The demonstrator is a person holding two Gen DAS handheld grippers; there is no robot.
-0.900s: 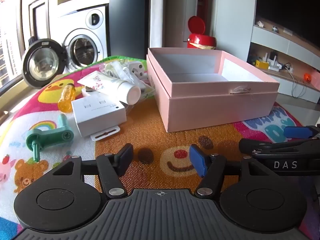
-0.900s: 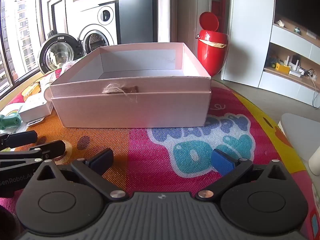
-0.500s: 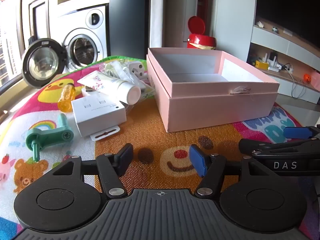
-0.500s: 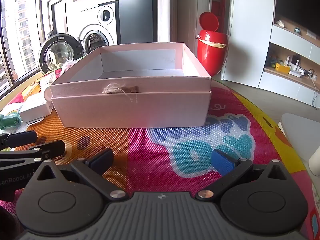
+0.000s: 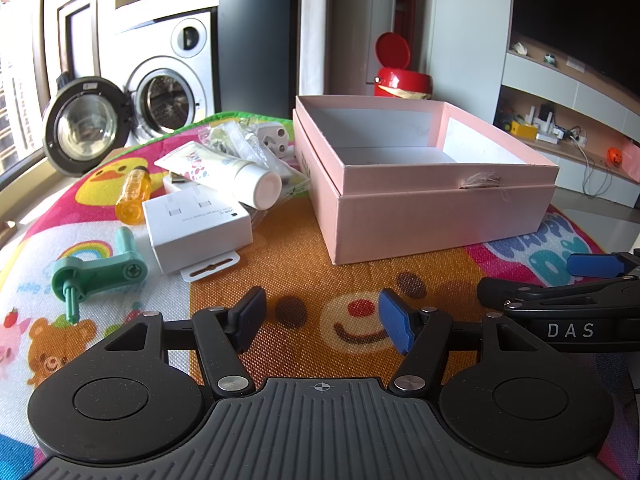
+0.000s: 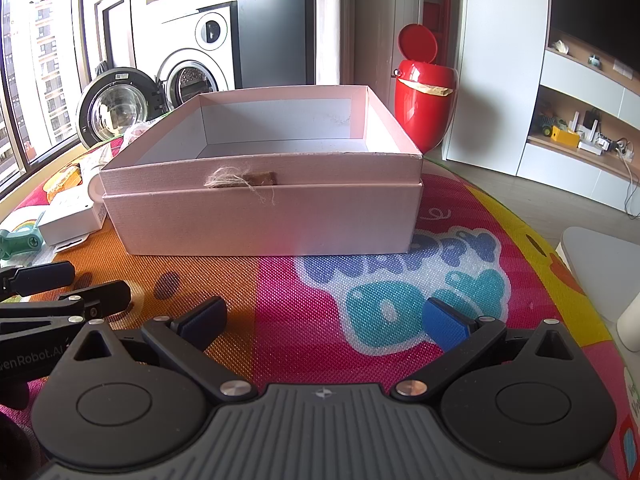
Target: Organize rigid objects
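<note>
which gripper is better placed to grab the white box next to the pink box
Left. The left gripper is open with the white box just ahead-left, unobstructed. The right gripper faces the pink box, with the white box far off to its left.

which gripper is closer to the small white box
Left. The left gripper is open just short of the white box, which lies ahead to its left. The right gripper faces the pink box, with the white box far off to its left.
</note>
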